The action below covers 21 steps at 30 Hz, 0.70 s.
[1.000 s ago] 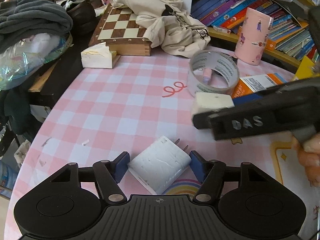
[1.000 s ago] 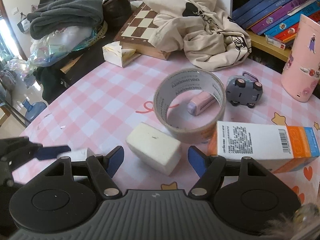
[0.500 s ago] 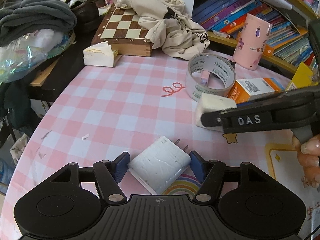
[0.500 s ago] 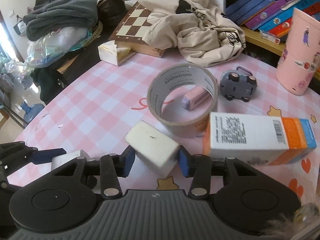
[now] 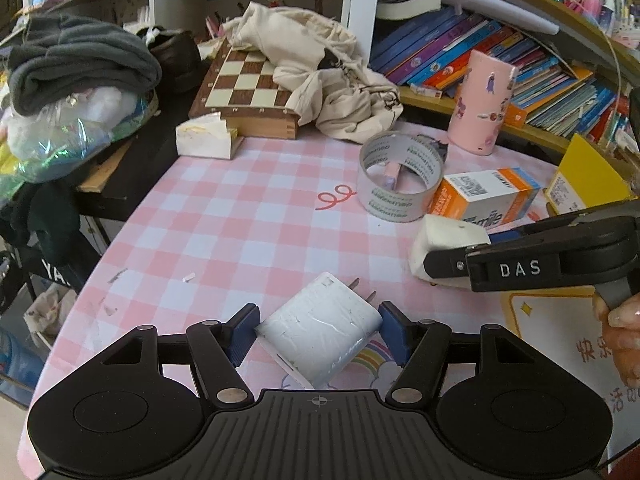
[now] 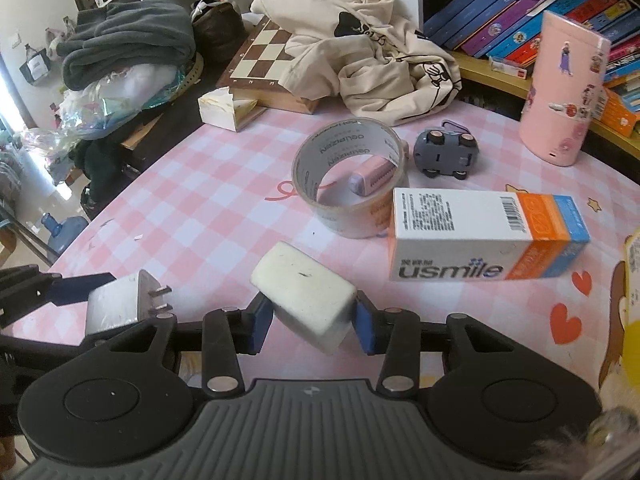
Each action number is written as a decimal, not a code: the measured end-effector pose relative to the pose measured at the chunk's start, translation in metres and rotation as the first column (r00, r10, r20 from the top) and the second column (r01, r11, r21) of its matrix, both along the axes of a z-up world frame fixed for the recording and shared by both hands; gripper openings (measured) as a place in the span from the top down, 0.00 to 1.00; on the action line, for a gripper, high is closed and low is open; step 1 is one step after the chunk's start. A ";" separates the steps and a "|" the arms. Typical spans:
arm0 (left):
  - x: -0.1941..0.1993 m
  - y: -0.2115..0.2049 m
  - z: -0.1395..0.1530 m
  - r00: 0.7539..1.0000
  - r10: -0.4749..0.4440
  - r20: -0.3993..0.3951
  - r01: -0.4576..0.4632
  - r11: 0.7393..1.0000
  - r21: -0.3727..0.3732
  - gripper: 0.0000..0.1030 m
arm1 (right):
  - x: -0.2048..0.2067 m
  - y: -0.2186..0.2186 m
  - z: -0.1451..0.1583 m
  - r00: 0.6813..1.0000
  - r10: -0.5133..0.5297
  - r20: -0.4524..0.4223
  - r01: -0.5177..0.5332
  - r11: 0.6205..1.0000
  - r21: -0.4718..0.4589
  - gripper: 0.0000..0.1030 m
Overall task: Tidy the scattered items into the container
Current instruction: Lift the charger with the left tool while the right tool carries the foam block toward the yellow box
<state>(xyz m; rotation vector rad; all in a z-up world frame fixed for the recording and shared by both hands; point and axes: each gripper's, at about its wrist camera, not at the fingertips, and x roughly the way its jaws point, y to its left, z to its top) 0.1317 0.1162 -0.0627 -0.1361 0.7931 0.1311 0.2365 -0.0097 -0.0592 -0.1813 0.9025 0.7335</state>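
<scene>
Left wrist view: we note the left gripper with its jaws closed on the white charger, blue pads pressing both flanks, prongs pointing away from the camera. The charger sits tilted between the pads, over the near edge of the worktop, whose cloth is pink and white check.

Same view, right side: the right gripper comes in side-on, with a person's fingers on its handle. Its jaws clamp the cream sponge block.

Right wrist view confirms this: the right gripper has its jaws drawn in tight on the sponge block, pads against both short sides. We cannot tell from either view whether the block is clear of the cloth. The left gripper and charger appear at the left edge of this view.

On the worktop beyond the sponge block we record a tape roll lying flat with a small pink object inside its ring, a grey toy car upside down just beside it, and a usmile box on its side, touching the roll. A pink tumbler stands upright near the far edge. A chessboard and a cream garment lie at the far edge.

No container can be identified with certainty in either view.
</scene>
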 end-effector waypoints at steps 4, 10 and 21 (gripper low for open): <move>-0.009 -0.004 0.006 1.000 -0.014 0.014 0.014 1.000 0.004 0.37 | -0.014 -0.009 0.005 1.000 -0.008 0.009 0.008 1.000 -0.003 0.61; -0.022 -0.010 0.015 0.999 -0.041 0.035 0.041 0.999 0.004 0.37 | -0.035 -0.022 0.012 0.999 -0.022 0.022 0.023 1.000 -0.006 0.61; -0.048 -0.023 0.029 0.991 -0.104 0.080 0.103 0.995 0.014 0.37 | -0.077 -0.043 0.026 0.996 -0.065 0.060 0.064 0.998 0.016 0.61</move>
